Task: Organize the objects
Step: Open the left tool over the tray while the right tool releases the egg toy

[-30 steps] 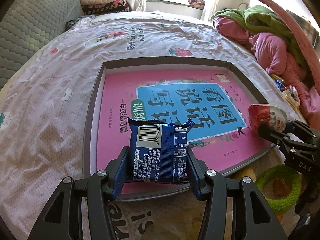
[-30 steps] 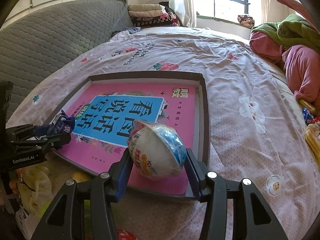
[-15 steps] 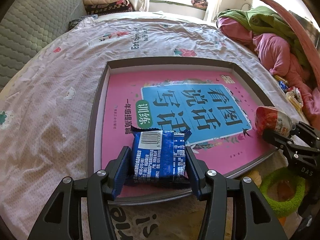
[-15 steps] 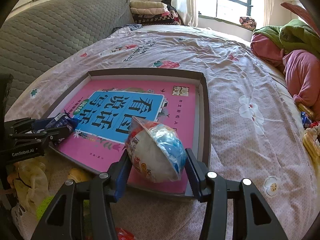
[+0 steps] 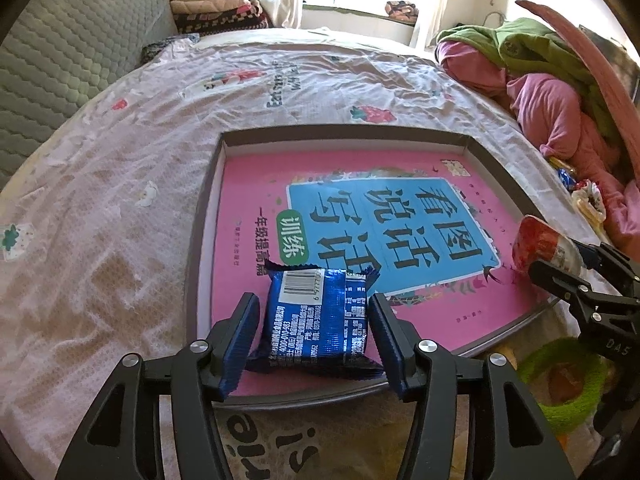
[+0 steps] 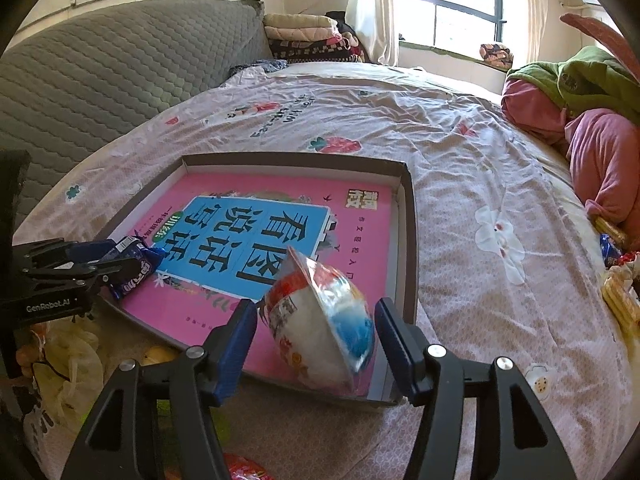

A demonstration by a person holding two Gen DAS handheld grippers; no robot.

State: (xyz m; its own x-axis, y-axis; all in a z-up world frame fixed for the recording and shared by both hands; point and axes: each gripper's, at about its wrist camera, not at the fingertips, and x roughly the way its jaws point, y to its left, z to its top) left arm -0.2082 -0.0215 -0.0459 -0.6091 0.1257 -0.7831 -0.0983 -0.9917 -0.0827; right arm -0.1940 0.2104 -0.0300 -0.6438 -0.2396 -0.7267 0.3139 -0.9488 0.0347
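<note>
A blue foil snack packet (image 5: 316,320) lies flat on the pink book (image 5: 248,184) inside the shallow grey tray (image 5: 344,130) on the bed. My left gripper (image 5: 314,298) straddles it, jaws opening, with narrow gaps showing beside both pads. A plastic-wrapped egg toy (image 6: 320,320), white, blue and red, leans on the book at the tray's near right corner. My right gripper (image 6: 317,303) stands around it, jaws opening, pads clear of the wrapper. Each view shows the other side's object: the egg (image 5: 536,244) and the packet (image 6: 136,264).
A floral bedsheet (image 6: 480,160) surrounds the tray. Pink and green clothes (image 5: 540,92) pile up at the right, with loose snacks (image 6: 616,292) near that edge. A grey quilted headboard (image 5: 60,60) runs along the left. Below the bed edge sit a green ring (image 5: 572,384) and a bag (image 6: 68,360).
Both sets of jaws have widened. The packet has come down flat onto the book, and the egg has tipped over to rest in the tray corner, free of the pads.
</note>
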